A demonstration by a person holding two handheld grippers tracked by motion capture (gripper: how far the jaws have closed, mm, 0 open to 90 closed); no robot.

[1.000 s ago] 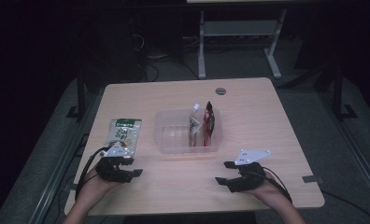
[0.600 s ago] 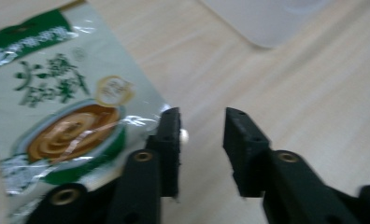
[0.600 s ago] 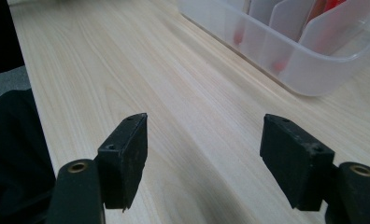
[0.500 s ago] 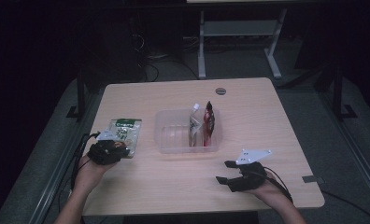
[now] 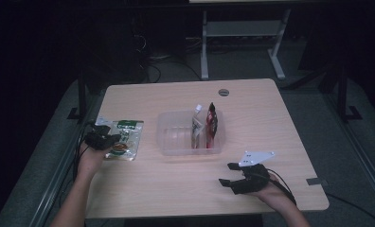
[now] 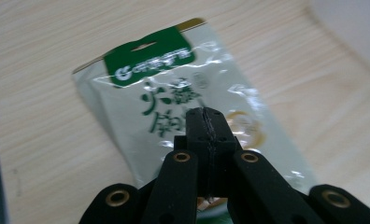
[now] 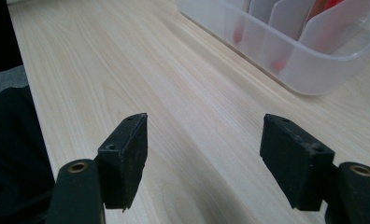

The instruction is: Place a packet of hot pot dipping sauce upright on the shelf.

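Note:
A silver snack packet [image 5: 129, 142] with a green header lies flat near the table's left edge. My left gripper [image 5: 111, 140] rests on its near-left part. In the left gripper view its jaws have just been closing and now meet pad to pad [image 6: 206, 116] over the packet [image 6: 174, 88]. I see nothing between them, though I cannot tell whether they pinch its film. My right gripper [image 5: 226, 174] sits near the front right of the table. Its pads [image 7: 127, 154] stand wide apart over bare wood, open and holding nothing.
A clear plastic container [image 5: 176, 147] with dividers stands mid-table, and its wall [image 7: 314, 74] shows ahead in the right gripper view. A red packet [image 5: 212, 124] and a pale one [image 5: 196, 125] stand upright in its right part. A round cable hole [image 5: 223, 91] lies at the far edge.
My left hand moved away from the front edge and leftward onto the packet, and its jaws went from open to shut. The right hand stayed put.

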